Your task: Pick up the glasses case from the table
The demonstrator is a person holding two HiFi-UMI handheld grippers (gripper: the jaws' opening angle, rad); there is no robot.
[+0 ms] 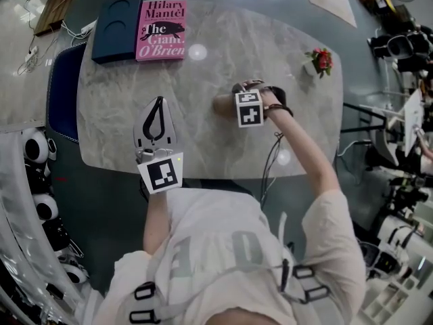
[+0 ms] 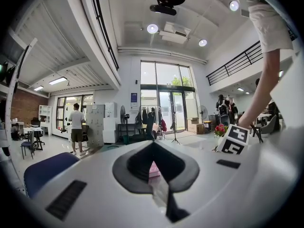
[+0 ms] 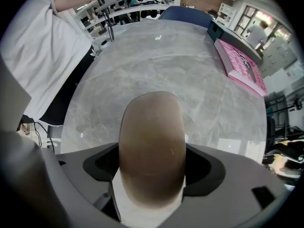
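The left gripper (image 2: 153,145) looks level across the table (image 2: 190,144). Its jaws meet at the tips with nothing held, and a pink book (image 2: 153,170) shows through the loop between them. Far right stand the right gripper's marker cube (image 2: 236,139) and red flowers (image 2: 220,129). A blue chair (image 2: 45,172) sits near left.

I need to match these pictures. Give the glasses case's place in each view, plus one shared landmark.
Head view: glasses case mid-table, at the right gripper tips.
Left gripper view: not in it.
Right gripper view: bottom centre, between the jaws.
Shared landmark: pink book, top left in the head view, upper right in the right gripper view.
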